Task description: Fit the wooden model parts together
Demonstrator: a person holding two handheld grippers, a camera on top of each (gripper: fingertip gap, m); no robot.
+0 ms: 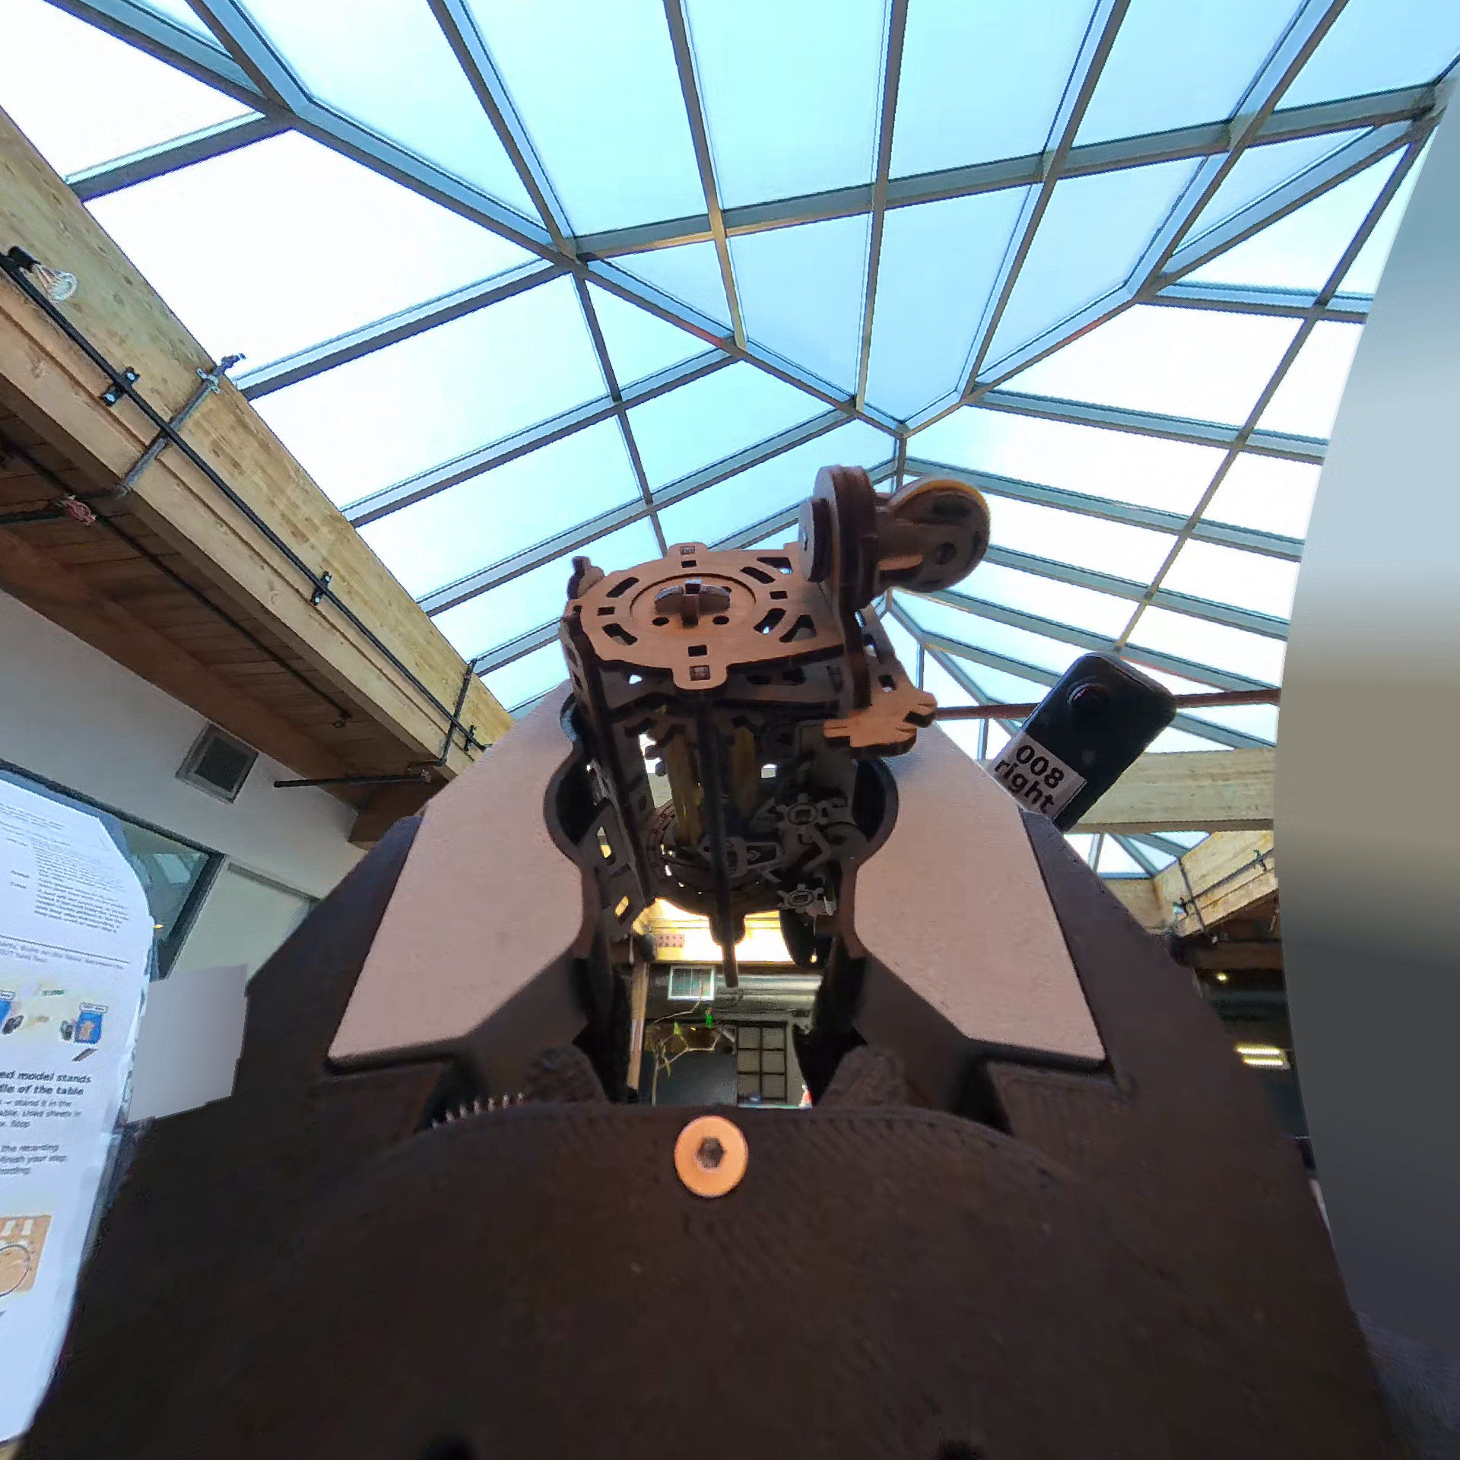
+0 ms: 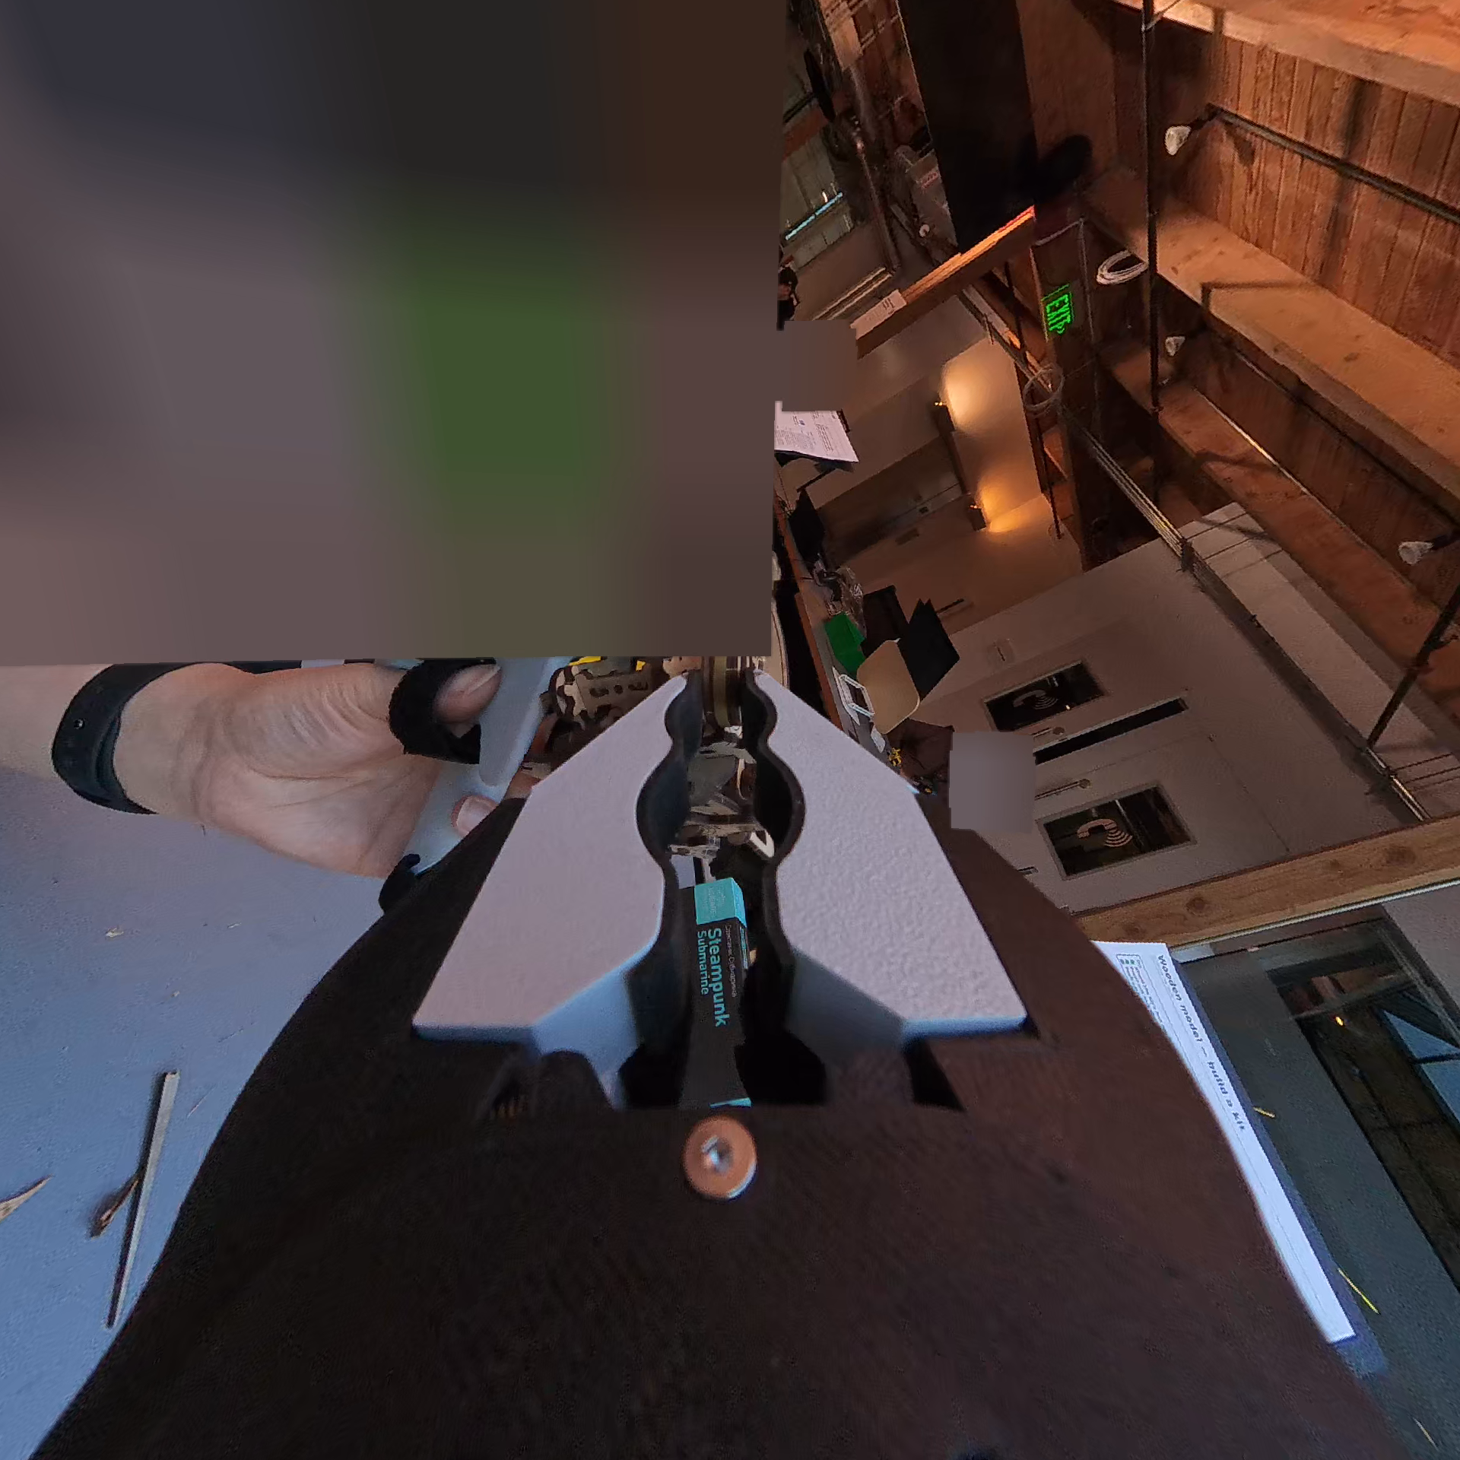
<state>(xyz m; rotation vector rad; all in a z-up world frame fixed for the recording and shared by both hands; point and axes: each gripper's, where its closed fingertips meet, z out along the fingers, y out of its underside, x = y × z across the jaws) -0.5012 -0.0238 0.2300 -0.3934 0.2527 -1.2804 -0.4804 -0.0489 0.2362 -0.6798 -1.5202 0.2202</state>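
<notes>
Quick count of what's around. Two grippers total: the left gripper (image 1: 715, 790) and the right gripper (image 2: 720, 711), each with two pale fingers.

One wooden model (image 1: 727, 711), and it's got two round wheel discs (image 1: 940, 537) sticking off its upper right side, plus one black rod (image 1: 723, 853) running down its middle.

One bare hand (image 2: 276, 758) with one black wristband (image 2: 91, 735).

One dark box with teal lettering (image 2: 719, 987) seen between the right fingers.

Two printed sheets: one on the left side (image 1: 55, 1027), one at the right (image 2: 1232, 1145).

Wood scraps on the grey table (image 2: 237, 987): one long thin strip (image 2: 146, 1185) and two small offcuts (image 2: 114, 1213) that I can make out.

One green lit sign (image 2: 1059, 312).
</notes>
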